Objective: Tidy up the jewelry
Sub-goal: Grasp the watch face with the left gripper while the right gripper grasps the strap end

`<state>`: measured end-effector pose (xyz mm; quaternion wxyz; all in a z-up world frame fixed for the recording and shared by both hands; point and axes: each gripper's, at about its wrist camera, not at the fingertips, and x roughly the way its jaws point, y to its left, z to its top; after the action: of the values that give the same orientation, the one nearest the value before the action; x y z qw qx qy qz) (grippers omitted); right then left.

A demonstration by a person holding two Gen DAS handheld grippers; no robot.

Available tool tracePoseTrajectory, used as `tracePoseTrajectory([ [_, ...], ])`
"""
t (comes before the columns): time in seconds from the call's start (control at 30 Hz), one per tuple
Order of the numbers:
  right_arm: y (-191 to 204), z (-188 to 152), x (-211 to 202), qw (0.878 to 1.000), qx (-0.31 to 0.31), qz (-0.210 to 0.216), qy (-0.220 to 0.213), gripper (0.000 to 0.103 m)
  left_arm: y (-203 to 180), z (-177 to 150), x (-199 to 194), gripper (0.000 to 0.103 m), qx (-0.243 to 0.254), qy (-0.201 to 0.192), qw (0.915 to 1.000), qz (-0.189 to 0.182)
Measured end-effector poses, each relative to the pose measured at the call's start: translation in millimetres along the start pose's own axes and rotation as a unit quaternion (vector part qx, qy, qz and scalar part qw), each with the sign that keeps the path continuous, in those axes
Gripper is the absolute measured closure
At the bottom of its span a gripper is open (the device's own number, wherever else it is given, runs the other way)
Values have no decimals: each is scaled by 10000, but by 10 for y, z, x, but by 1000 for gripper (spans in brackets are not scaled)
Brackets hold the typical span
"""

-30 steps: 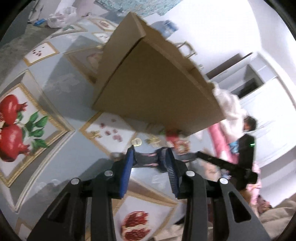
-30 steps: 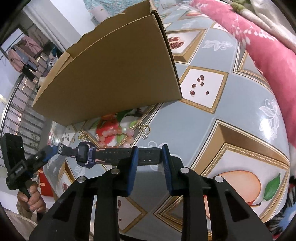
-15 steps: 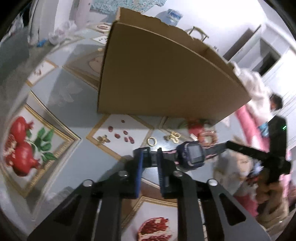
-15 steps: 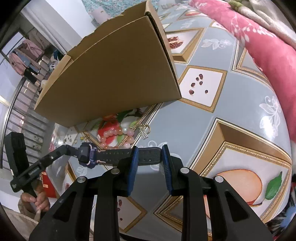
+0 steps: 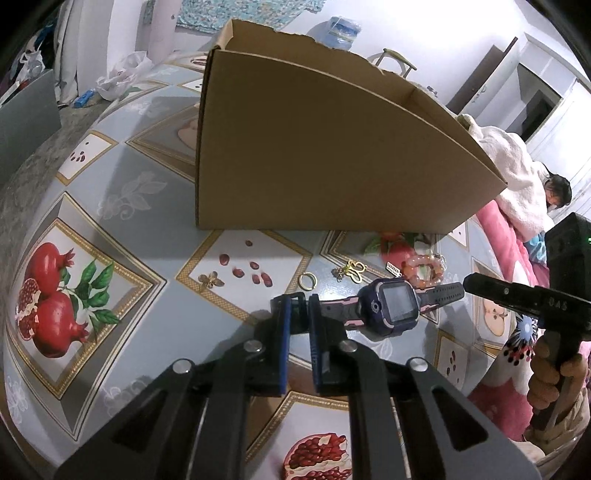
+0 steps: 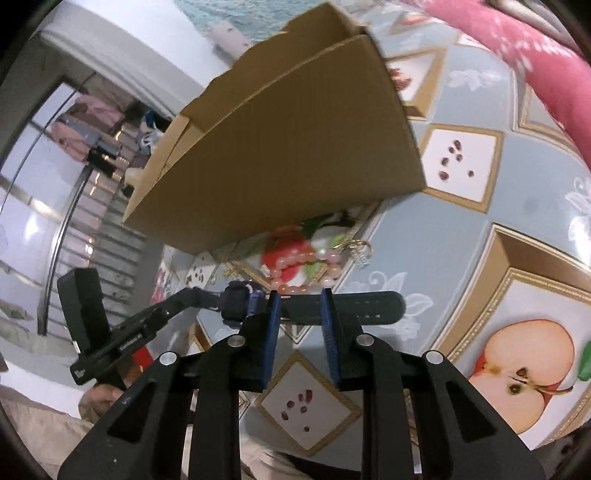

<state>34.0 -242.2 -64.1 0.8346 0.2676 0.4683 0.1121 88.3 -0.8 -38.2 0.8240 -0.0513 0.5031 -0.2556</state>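
A dark blue and pink smartwatch (image 5: pixel 391 306) hangs stretched between both grippers above the patterned tablecloth. My left gripper (image 5: pixel 297 314) is shut on one strap end. My right gripper (image 6: pixel 300 310) is shut on the other strap (image 6: pixel 354 306), and it shows as a black arm in the left wrist view (image 5: pixel 517 299). On the cloth below lie a pink bead bracelet (image 5: pixel 423 267), a gold ring (image 5: pixel 307 280), a gold butterfly charm (image 5: pixel 351 269) and a gold flower charm (image 5: pixel 210 280). An open cardboard box (image 5: pixel 325 155) stands just behind them.
The tablecloth (image 5: pixel 122 192) carries fruit prints. A pink blanket (image 6: pixel 517 51) lies along the table's right side. A person (image 5: pixel 557 192) lies at the far right, and a water jug (image 5: pixel 341 31) stands behind the box.
The left gripper swung and rose, bringing the watch face into its view, with the fingers closed tighter on the strap. The right gripper rose and tilted with the watch.
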Motion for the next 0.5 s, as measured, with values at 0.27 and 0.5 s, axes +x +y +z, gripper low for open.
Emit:
tracePoseTrajectory([
  [0.27, -173, 16, 14, 9955, 125, -934, 62, 66, 34, -42, -49, 94, -1, -21, 10000, -39],
  [0.5, -188, 16, 32, 9988, 303, -351, 141, 61, 40, -49, -58, 94, -11, -27, 10000, -62],
])
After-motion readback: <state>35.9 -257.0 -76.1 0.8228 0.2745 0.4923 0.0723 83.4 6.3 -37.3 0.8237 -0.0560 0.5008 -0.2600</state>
